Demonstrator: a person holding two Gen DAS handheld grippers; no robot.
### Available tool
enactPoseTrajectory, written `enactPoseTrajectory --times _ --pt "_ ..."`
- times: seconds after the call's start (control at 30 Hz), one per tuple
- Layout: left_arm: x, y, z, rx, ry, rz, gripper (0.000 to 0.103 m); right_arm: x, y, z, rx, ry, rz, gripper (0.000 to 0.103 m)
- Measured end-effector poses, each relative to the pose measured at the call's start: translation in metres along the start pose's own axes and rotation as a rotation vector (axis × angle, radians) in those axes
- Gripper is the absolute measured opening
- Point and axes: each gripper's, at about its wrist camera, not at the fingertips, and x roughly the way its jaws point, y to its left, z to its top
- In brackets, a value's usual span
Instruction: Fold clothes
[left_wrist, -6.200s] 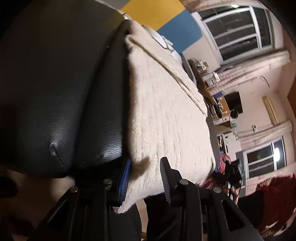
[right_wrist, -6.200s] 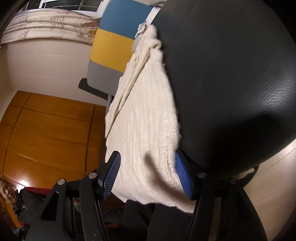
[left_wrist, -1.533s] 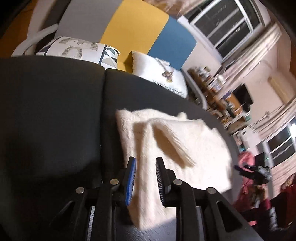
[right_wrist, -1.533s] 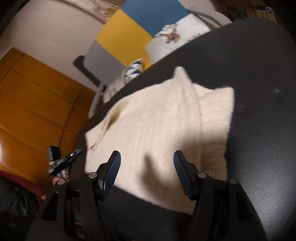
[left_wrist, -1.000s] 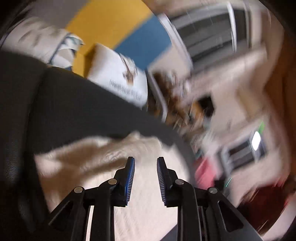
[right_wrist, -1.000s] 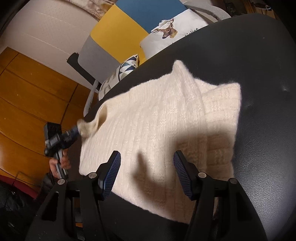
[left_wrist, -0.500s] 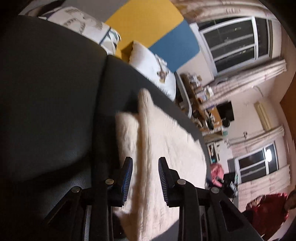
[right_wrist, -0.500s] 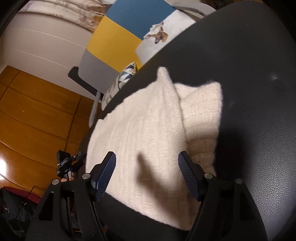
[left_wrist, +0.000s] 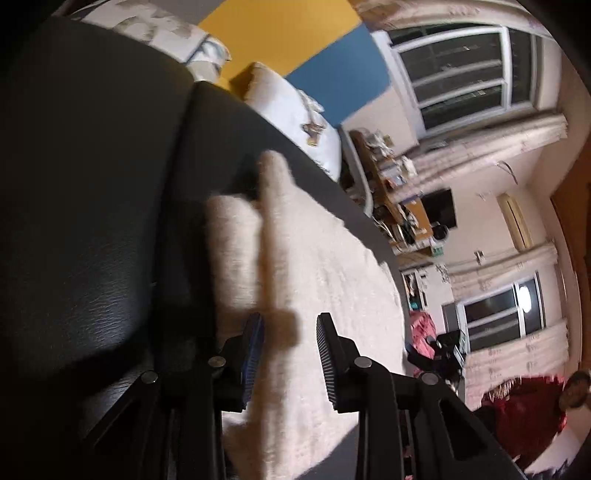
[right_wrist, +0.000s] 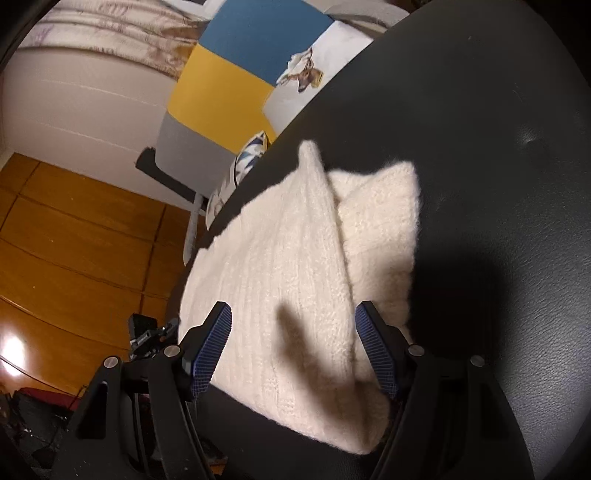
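- Lying folded on a black leather cushion (right_wrist: 498, 155) is a cream knitted sweater (right_wrist: 295, 266), the thing being folded; it is a thick, ribbed bundle of several layers.
- From the right wrist view, the sweater sits toward the cushion's left edge, with its near end close to the front edge, and one pointed corner sticks up at its far end.
- A second, smaller folded layer of the same sweater pokes out on the right side, lying flat on the leather.
- The right gripper (right_wrist: 293, 343) hangs over the near end of the sweater with its two blue-padded fingers (right_wrist: 212, 345) spread wide apart, one near each side of the bundle, grasping nothing.
- A dark finger-shaped shadow falls across the knit between those pads.
- From the left wrist view, the left gripper (left_wrist: 290, 354) is low over the sweater (left_wrist: 321, 266), its jaws parted with a gap between them; the knit shows through the gap and I cannot tell whether the pads touch it.
- The cushion's seam (left_wrist: 181, 155) runs away from the camera just left of the sweater.
- Beyond the cushion's far edge are a white pillow with a deer print (right_wrist: 314, 77), a patterned pillow (right_wrist: 236, 166), and a panel in blue, yellow and grey (right_wrist: 229, 85).
- A dark window (left_wrist: 465, 70) with pale curtains (left_wrist: 491, 144) shows at the upper right of the left view.
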Motion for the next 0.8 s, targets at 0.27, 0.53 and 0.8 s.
enactPoseTrajectory --times 0.27,0.53,0.8 --pt "0.017 -0.027 -0.009 0.16 0.05 0.132 0.007 0.005 -0.007 0.004 -0.009 0.001 0.055 0.073" --pt "0.023 -0.026 -0.006 0.134 0.059 0.164 0.011 0.026 -0.001 0.004 -0.09 0.096 -0.038 0.073" --pt "0.026 -0.032 -0.003 0.104 0.055 0.183 0.015 0.03 -0.019 0.004 0.027 0.132 0.03 0.077"
